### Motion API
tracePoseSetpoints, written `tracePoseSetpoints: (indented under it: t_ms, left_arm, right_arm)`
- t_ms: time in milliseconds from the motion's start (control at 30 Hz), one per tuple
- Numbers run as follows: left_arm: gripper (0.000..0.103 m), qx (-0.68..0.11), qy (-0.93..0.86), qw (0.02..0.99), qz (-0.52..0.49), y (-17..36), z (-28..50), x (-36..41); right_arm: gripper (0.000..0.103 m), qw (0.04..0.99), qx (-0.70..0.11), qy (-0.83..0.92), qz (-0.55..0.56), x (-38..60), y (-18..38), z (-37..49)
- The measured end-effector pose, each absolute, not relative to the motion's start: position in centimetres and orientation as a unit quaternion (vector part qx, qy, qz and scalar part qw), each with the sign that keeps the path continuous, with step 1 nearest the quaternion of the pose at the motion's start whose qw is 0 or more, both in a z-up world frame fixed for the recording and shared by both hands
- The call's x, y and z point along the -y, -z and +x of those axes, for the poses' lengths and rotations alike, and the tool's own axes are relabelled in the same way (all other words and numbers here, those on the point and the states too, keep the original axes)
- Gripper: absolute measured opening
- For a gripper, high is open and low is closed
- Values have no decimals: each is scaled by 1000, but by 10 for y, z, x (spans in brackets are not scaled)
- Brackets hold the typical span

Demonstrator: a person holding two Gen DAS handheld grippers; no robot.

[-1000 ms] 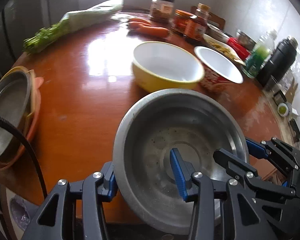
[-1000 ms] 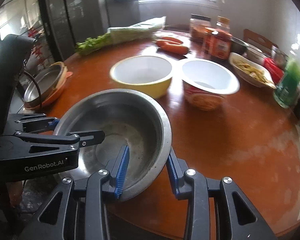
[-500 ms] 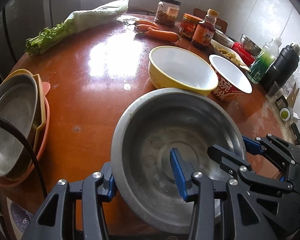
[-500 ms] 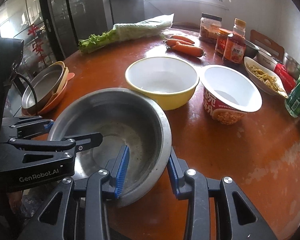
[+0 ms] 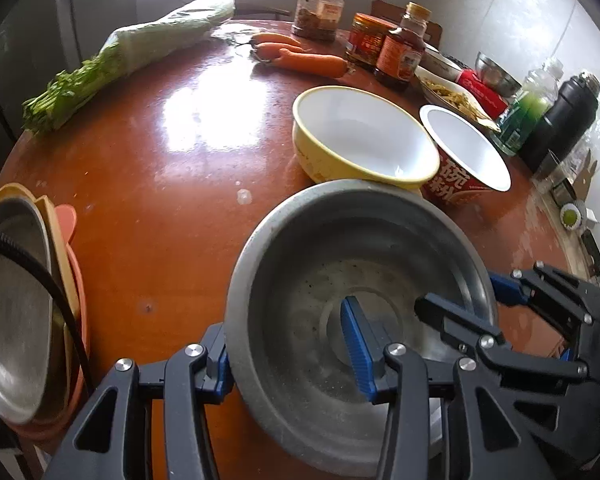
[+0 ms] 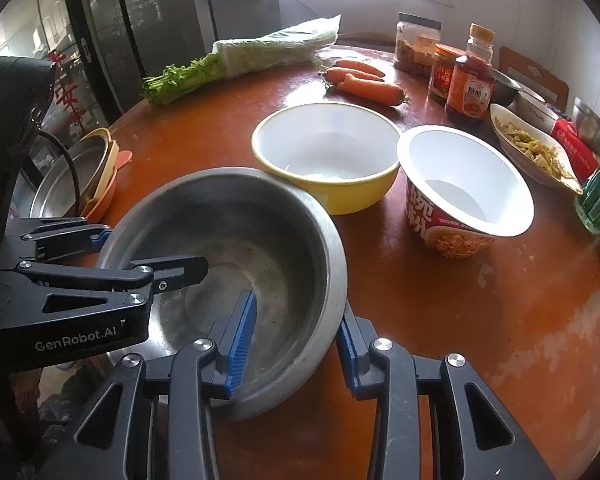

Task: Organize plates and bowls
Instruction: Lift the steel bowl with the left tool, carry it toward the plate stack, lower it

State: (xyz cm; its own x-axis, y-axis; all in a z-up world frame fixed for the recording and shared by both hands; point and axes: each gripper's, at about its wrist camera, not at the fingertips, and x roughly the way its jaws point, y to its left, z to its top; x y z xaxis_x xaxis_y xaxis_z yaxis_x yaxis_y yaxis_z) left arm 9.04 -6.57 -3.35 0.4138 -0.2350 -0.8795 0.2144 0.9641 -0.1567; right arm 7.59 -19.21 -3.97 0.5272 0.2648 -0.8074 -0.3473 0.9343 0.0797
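A steel bowl (image 5: 340,264) is held above the round brown table between both grippers, and it also shows in the right wrist view (image 6: 236,236). My left gripper (image 5: 286,354) is shut on its left rim, one finger inside and one outside. My right gripper (image 6: 296,344) is shut on its right rim in the same way. The bowl's far rim overlaps the near rim of a yellow bowl (image 5: 364,136), which also shows in the right wrist view (image 6: 324,152). A white instant-noodle bowl (image 6: 464,188) stands right of it. A stack of plates (image 5: 16,312) with a steel plate on top lies at the table's left edge.
Bagged celery (image 5: 128,60), carrots (image 5: 300,56), jars and a sauce bottle (image 5: 400,52) line the far side. A dish of food (image 6: 536,152), a green bottle (image 5: 524,116) and a black flask (image 5: 560,120) stand at the right. A fridge (image 6: 140,20) stands beyond the table.
Both grippers have carried the steel bowl forward and closer to the yellow bowl, whose near rim it now overlaps. Both grips are unchanged.
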Motion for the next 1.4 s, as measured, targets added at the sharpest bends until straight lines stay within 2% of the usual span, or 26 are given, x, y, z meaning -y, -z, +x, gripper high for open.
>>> tracePoseSetpoints:
  t_ms: [267, 500, 700, 1067, 1400]
  left_arm:
    - [55, -524, 144, 839, 6, 30, 98, 64]
    - [56, -521, 145, 841, 1, 29, 100, 59]
    - [58, -515, 139, 846, -1, 25, 99, 59]
    - [68, -491, 121, 863, -6, 7, 90, 53]
    - [71, -466, 108, 878, -5, -12, 81, 49]
  right_arm:
    - [43, 873, -456, -167, -38, 192, 37, 90]
    - [51, 873, -458, -165, -23, 196, 36, 97]
    - [53, 873, -458, -165, -15, 201, 35, 99]
    - [59, 885, -433, -170, -9, 205, 17, 91]
    - [65, 897, -409, -169, 5, 213, 0, 82]
